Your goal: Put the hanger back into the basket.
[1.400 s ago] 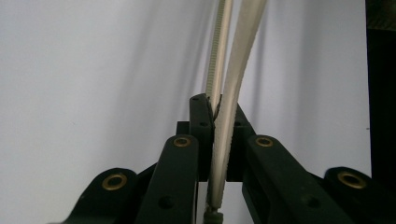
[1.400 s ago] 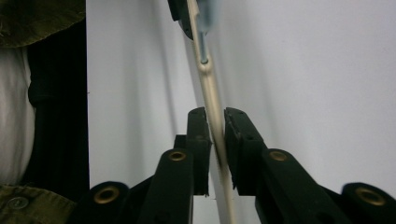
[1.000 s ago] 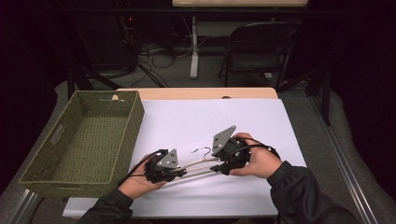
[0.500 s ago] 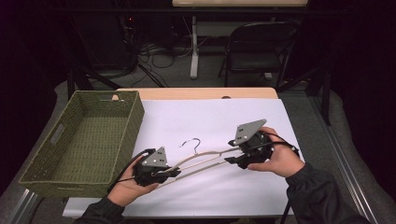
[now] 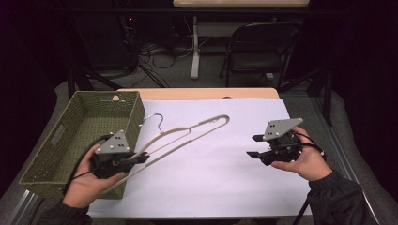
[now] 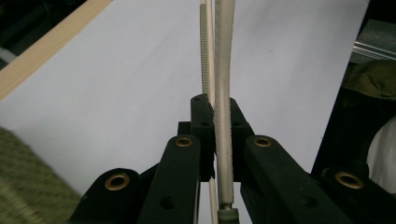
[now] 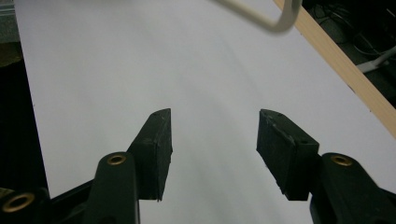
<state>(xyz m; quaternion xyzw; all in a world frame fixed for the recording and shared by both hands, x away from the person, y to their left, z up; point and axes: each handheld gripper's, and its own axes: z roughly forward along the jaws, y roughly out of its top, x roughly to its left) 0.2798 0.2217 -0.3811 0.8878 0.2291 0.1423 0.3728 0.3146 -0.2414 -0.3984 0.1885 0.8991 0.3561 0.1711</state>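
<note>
Now hanger (image 5: 187,133) in left gripper (image 5: 141,158)

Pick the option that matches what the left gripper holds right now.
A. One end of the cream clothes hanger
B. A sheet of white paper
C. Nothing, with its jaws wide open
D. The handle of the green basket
A: the left gripper is clamped on one end of the hanger, lifted beside the basket; the left gripper view shows its jaws pinching the hanger's bar.

Cream hanger (image 5: 187,133) (green woven basket (image 5: 51,154))
</note>
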